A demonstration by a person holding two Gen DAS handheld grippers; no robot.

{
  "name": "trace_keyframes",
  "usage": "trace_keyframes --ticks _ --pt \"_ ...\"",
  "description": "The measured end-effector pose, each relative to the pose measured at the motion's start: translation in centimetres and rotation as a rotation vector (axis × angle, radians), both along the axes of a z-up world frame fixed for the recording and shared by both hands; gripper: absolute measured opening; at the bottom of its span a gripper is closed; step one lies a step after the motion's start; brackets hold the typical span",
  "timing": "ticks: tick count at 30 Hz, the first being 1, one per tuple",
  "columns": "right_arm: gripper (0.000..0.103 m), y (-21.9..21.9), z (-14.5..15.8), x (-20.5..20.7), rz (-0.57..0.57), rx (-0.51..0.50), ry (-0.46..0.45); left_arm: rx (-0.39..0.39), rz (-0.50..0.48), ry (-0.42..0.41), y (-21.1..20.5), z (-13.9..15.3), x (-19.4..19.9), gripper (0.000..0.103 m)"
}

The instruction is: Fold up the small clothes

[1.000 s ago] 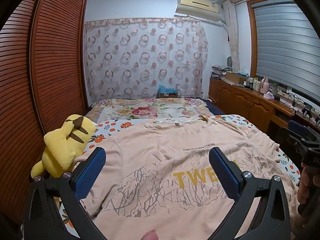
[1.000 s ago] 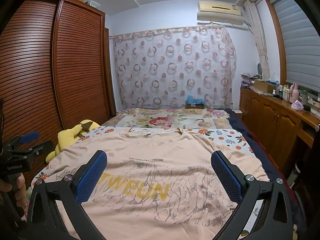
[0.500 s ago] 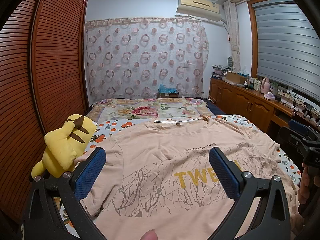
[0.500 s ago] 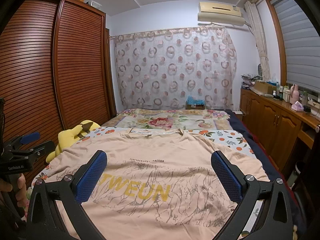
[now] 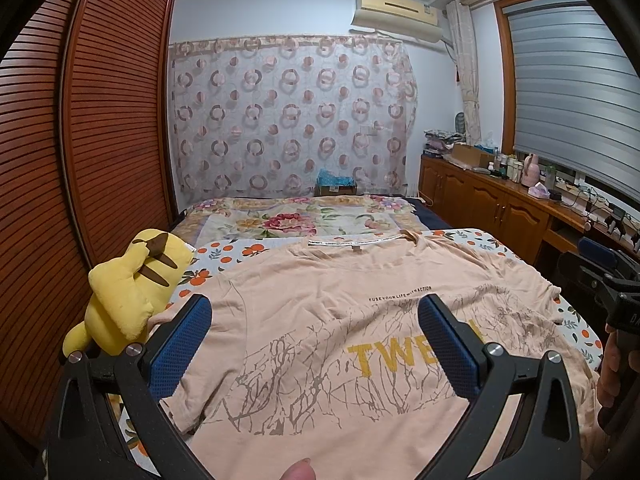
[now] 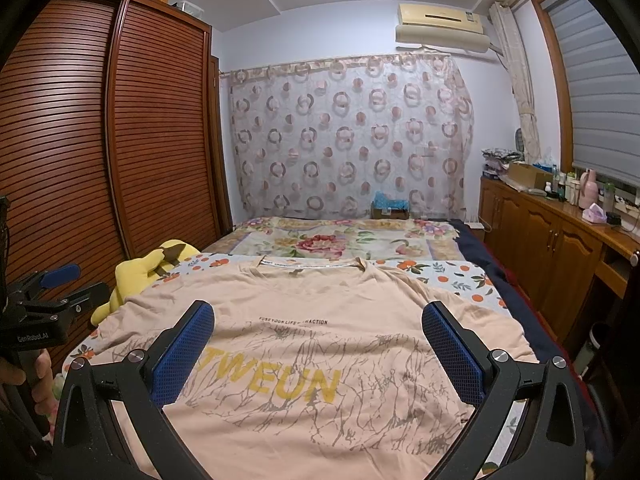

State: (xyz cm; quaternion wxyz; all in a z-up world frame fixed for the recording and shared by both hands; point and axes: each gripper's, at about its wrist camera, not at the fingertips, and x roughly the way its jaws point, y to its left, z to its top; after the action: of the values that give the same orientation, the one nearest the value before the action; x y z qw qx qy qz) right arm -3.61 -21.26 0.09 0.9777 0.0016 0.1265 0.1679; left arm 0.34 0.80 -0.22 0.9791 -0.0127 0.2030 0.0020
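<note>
T-shirt lying flat on bed — beneath my jaws | left gripper gaping | right gripper gaping — grasping nothing

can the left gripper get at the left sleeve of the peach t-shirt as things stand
Probably yes. The left gripper hangs open above the t-shirt, and the sleeve lies uncovered; only the yellow plush toy sits close beside it.

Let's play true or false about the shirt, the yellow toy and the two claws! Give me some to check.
1. The peach T-shirt lies spread flat on the bed. True.
2. The left claw is squeezing the shirt. False: it is open and holds nothing.
3. The yellow plush toy sits at the shirt's left side. True.
4. The right claw is shut. False: it is wide open.
5. The shirt's letters are blue. False: they are yellow.
</note>
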Motion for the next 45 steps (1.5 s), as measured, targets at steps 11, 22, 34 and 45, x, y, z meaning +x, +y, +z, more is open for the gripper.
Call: trace_keyframes --ticks 11,22,34,45 --pt "0.103 0.0 0.0 0.0 -0.002 -0.004 -0.004 0.001 0.001 0.001 0.0 0.0 0.0 0.103" --pt "0.103 0.0 -0.1 -0.1 -0.001 -0.002 -0.008 0.002 0.001 0.000 0.1 0.0 0.1 0.103" --pt "0.103 0.1 0.0 -0.1 -0.001 -0.001 -0.011 0.005 -0.006 -0.004 0.4 0.7 -0.2 0.103" --pt "0.103 -0.2 -0.1 -0.1 0.004 0.005 -0.010 0.006 -0.006 -0.005 0.4 0.7 -0.3 0.103"
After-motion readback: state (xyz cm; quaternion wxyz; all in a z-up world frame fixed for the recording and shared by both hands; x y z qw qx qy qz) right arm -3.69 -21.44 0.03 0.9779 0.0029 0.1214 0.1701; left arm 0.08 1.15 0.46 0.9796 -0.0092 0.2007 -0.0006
